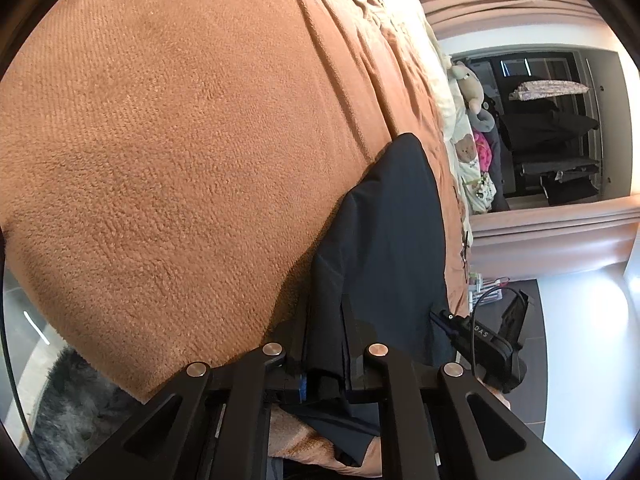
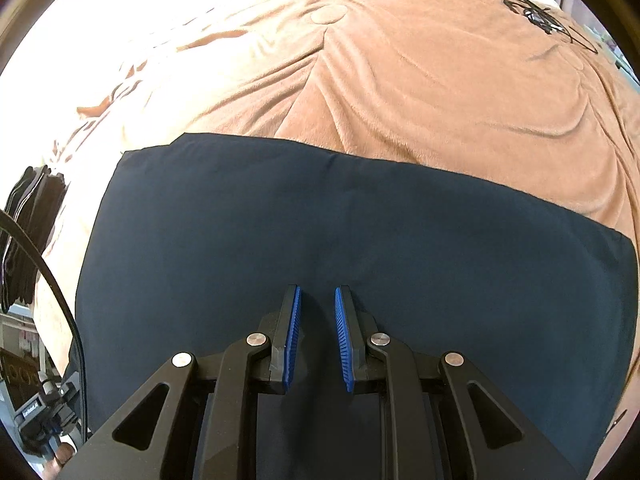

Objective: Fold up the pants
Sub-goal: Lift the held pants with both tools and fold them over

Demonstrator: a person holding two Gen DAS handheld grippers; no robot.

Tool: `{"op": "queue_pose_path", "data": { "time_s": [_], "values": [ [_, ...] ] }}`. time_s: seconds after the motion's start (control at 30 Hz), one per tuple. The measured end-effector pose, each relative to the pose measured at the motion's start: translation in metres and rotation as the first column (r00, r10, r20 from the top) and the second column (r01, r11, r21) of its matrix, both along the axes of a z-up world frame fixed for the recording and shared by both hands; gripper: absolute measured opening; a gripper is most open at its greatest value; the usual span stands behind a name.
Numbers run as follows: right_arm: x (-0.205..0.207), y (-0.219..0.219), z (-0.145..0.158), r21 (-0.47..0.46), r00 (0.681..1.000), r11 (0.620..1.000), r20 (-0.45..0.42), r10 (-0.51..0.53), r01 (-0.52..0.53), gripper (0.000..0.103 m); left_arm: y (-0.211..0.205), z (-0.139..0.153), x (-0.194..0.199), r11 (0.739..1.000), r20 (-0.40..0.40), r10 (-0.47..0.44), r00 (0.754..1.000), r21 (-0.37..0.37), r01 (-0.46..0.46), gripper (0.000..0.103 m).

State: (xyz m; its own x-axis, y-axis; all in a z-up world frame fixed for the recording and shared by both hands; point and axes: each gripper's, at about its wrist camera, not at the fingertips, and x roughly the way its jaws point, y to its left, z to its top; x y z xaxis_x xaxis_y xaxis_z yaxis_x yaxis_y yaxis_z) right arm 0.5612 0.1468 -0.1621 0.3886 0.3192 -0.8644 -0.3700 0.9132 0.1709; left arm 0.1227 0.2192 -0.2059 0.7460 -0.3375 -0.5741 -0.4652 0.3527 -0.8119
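Fabric is bunched between the fingers of my left gripper [image 1: 326,356], which is clamped on an edge of the dark navy smooth-woven pants [image 2: 340,248]; several layers stack in the bite, so I judge a fold is under way. My right gripper [image 2: 317,332] hangs over the middle of the same pants with its blue ribbed pads [image 2: 295,336] parted and nothing between them, tips just at the cloth.

To do this fold well, I should keep the left bite firm so no layer slips, carry the held edge level, and use the right gripper to pin or smooth the flat panel so it does not drag.

The pants lie on the fuzzy tan fleece blanket [image 2: 420,80] covering the bed. In the right wrist view their far edge runs straight with broad bare blanket beyond it, so there is plenty of room to lay the fold away from me. In the left wrist view the blanket's edge [image 1: 132,384] drops off just beside my left gripper, so I would keep the cloth from sliding that way. A black cable [image 2: 56,280] trails at the left of the right wrist view; I should keep it clear of the fabric.
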Motion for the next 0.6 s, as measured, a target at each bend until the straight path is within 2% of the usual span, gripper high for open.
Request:
{"op": "queue_pose_path", "data": {
  "time_s": [0.2,0.43,0.6],
  "values": [
    [-0.023,0.002,0.006,0.004,0.999,0.999,0.018,0.037,-0.037,0.015,0.001,0.0,-0.005,1.0,0.016,-0.007,1.0,-0.004,0.007,0.009],
    [-0.047,-0.027,0.016,0.025,0.997,0.996,0.009,0.08,-0.08,0.015,0.001,0.005,-0.008,1.0,0.041,-0.018,0.999,-0.006,0.018,0.008],
    [-0.07,-0.032,0.001,0.01,0.995,0.995,-0.001,0.098,-0.098,0.015,0.0,0.009,-0.007,1.0,0.052,-0.024,0.998,-0.007,0.024,0.008]
  ]
}}
